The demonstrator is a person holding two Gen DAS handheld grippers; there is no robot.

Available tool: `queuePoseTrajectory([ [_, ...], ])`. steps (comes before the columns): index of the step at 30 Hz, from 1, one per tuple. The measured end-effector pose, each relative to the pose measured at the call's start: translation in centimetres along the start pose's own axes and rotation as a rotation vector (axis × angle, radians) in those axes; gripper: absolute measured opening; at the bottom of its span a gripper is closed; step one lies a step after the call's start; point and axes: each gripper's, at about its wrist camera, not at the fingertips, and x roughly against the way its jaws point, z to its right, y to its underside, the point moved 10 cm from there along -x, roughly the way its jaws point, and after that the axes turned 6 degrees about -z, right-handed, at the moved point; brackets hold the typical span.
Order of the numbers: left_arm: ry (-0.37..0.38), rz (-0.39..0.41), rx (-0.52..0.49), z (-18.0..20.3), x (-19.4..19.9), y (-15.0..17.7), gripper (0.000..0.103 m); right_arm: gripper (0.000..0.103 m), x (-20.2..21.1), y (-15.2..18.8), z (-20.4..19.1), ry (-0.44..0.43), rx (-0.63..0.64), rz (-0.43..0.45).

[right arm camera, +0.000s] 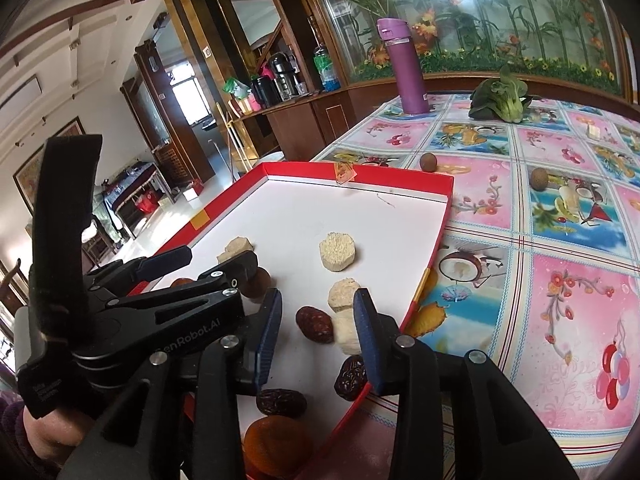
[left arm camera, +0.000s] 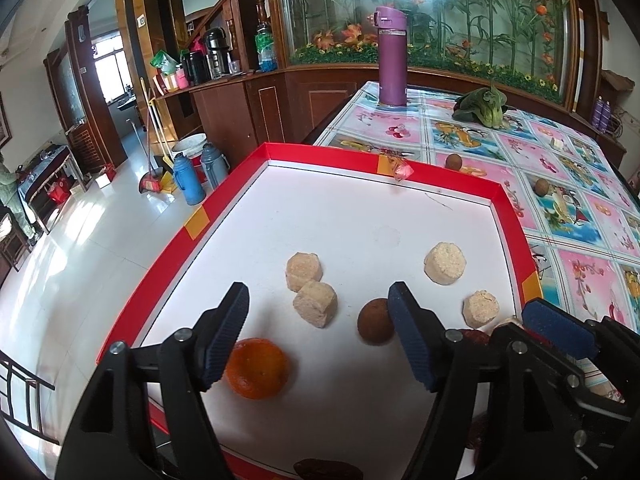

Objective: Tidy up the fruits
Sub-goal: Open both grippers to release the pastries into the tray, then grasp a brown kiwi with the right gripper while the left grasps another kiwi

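**Two grippers hang over a red-rimmed fruit tray**

The left gripper (left arm camera: 316, 332) spreads its fingers wide and empty at lower centre of its view, an orange mandarin (left arm camera: 257, 368) and a brown longan (left arm camera: 375, 321) lying between them on the tray (left arm camera: 168, 276). The right gripper (right arm camera: 318, 334), fingers parted, brackets a red date (right arm camera: 315, 324) and a pale cake (right arm camera: 345, 320) without gripping either. "GenRobot.AI" reads on the left gripper's body at left of the right view. Two more longans (right arm camera: 428, 161) sit on the bench (right arm camera: 560, 240). Dates at the frames' bottom edges are cut off.
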Motion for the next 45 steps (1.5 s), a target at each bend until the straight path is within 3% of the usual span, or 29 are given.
queuePoseTrajectory([
  [26,-0.013,-0.014,-0.014,0.4,-0.6,0.0,0.082,0.047,0.6,-0.3,1.1,-0.047,-0.064,-0.002],
  [32,0.028,0.011,-0.035,1.7,0.3,-2.8,0.082,0.047,3.0,-3.5,5.6,0.013,-0.128,0.056],
  [36,0.058,0.053,-0.091,3.8,0.8,-6.4,0.083,0.049,4.3,-7.0,10.9,0.147,-0.143,0.104],
  [41,0.088,0.06,-0.185,7.2,-1.3,-10.2,0.083,0.049,2.4,-8.4,17.2,0.301,-0.154,0.054],
  [45,0.127,0.011,-0.227,9.4,-4.4,-12.0,0.083,0.048,0.2,-8.7,20.1,0.352,-0.161,0.011],
])
